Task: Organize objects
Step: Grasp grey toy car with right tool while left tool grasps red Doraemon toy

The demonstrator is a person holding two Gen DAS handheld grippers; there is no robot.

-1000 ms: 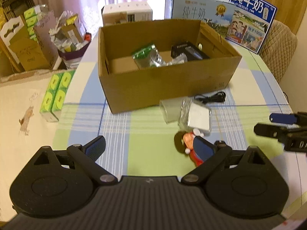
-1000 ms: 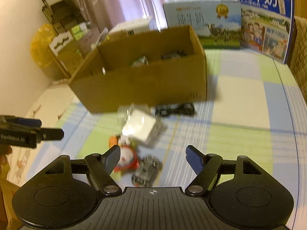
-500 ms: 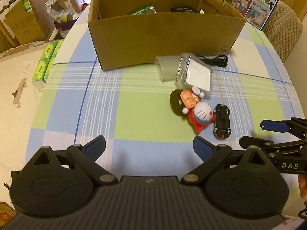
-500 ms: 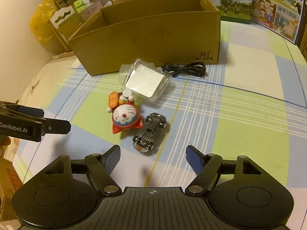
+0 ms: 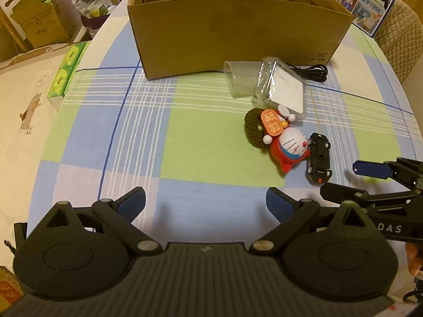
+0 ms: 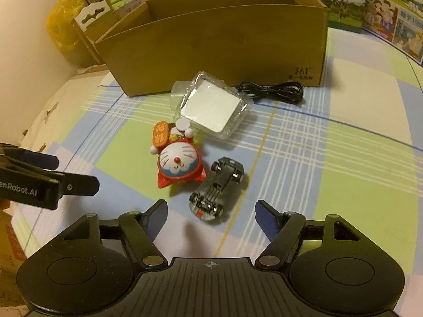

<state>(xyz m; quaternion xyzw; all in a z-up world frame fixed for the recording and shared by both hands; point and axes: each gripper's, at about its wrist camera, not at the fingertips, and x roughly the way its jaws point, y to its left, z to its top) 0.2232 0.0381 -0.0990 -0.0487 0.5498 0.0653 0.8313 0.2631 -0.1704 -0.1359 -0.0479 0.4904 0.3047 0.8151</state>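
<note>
Looking down my right wrist view, I see the toy car (image 6: 217, 188) lying on its roof, wheels up, on the checked tablecloth (image 6: 343, 185), well in front of the cardboard box (image 6: 211, 50), which I use as my landmark. My right gripper (image 6: 211, 216) hangs just short of the car with its jaws closing, though the blue pads (image 6: 265, 218) stand clear on either side and the car is only partly between them, so nothing is grasped. Touching the car on the box side lies a red cat figurine (image 6: 178, 165) on its back, with an orange tag toward the box. Closer to the box sits a clear plastic pack (image 6: 211, 105) holding something white, and a coiled black cable (image 6: 272, 91) lies right against the box's front wall. In my left wrist view, my left gripper (image 5: 206, 202) hovers over bare cloth, farther from the box than the figurine, its jaws spread wide and released, touching nothing. Behind the box stand printed milk cartons (image 6: 391, 21); beside it, off the table, I see green tissue packs (image 5: 66, 74).
</note>
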